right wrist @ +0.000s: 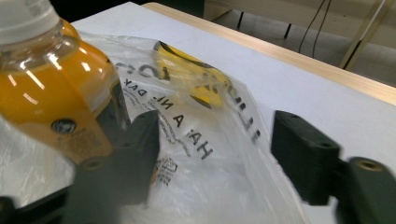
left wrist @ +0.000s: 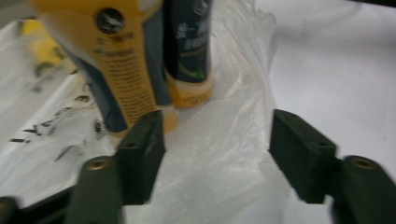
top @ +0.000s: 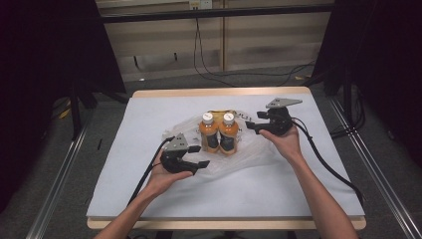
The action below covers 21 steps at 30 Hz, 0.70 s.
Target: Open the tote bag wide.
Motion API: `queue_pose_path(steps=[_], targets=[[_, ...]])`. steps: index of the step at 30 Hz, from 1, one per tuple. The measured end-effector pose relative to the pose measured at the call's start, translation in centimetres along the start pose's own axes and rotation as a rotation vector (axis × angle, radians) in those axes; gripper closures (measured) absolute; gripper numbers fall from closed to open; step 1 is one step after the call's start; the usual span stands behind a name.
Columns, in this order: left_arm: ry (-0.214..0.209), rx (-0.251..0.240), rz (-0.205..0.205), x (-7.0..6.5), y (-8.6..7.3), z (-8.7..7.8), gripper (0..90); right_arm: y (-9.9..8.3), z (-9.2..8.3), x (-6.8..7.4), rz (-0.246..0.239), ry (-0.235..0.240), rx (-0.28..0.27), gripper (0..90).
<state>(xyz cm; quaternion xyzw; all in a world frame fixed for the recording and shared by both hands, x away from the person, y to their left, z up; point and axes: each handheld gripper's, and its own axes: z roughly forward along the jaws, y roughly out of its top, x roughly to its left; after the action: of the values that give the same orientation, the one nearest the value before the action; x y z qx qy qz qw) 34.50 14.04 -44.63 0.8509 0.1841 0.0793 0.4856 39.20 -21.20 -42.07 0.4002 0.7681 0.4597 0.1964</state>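
Two orange juice bottles with white caps, one on the left [top: 209, 132] and one on the right [top: 229, 131], stand side by side on a crumpled clear plastic bag [top: 249, 154] at the table's middle. My left gripper [top: 199, 156] sits at the bag's near left, open. In the left gripper view its jaws [left wrist: 217, 154] stand apart with loose bag film [left wrist: 224, 135] between them, and the bottles [left wrist: 126, 70] are just beyond. My right gripper [top: 252, 123] is open to the right of the bottles. In its own view the jaws [right wrist: 215, 154] straddle printed bag film [right wrist: 196, 140] without pressing it, with a bottle [right wrist: 51, 88] at the left.
A white sheet [top: 149, 189] covers the wooden table [top: 224, 92]. Cables [top: 214, 74] lie on the floor beyond the far edge. Metal rails [top: 59, 174] run along both sides, and dark curtains hang at the left and right.
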Motion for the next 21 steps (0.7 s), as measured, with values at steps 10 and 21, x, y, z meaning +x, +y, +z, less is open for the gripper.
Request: queue_pose_path(steps=[10,21], targets=[[0.066,-0.008,-0.015,0.5,0.1,-2.0,14.4,-1.7,-4.3,0.9,-0.005,0.003,0.001,9.9],[0.142,-0.012,-0.040,0.3,-1.6,-5.3,6.7,-4.7,-9.7,2.0,0.032,-0.035,-0.058,13.2]])
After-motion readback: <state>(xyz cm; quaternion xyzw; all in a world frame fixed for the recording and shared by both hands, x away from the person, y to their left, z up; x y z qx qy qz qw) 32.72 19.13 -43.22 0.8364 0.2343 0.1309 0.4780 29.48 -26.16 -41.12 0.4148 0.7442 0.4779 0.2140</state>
